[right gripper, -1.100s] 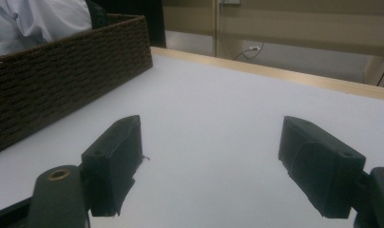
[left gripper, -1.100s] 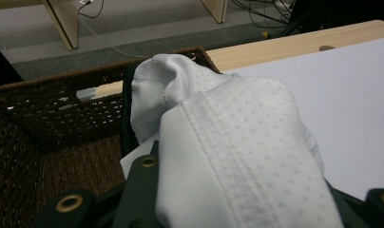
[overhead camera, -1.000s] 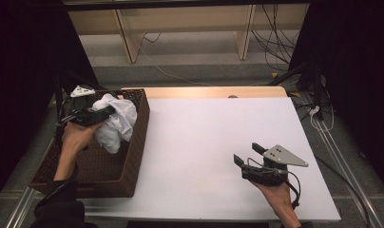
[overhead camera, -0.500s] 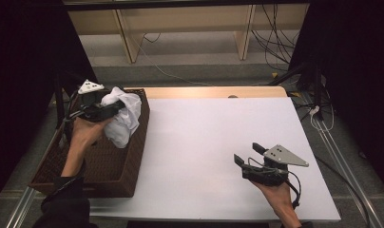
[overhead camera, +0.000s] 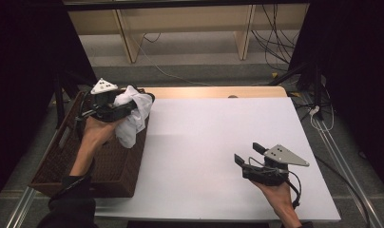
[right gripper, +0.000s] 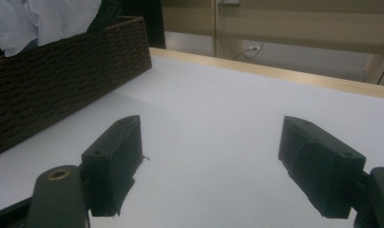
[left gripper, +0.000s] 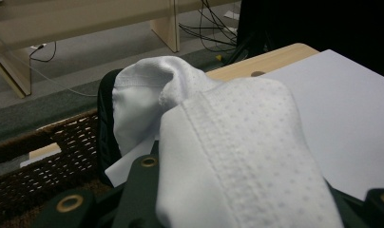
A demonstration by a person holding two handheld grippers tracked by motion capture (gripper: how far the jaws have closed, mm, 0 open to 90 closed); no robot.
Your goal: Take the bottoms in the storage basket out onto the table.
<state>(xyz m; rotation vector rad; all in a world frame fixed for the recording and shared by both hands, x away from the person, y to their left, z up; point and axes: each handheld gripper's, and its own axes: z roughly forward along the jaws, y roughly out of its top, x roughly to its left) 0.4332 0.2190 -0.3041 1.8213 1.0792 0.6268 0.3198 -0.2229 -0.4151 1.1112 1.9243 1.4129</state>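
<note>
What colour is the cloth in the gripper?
White, with tiny woven dots; the cloth shows best in the left gripper view.

Left claw [left gripper: 147, 190] tips — buried under white cloth [left gripper: 237, 156]

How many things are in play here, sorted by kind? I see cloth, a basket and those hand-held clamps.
White cloth: 1, gripped by the left gripper above the basket.
Brown wicker basket: 1, at the table's left edge.
Grippers: 2; the right gripper is open and holds nothing.
White table: 1.
Total: 5.
</note>
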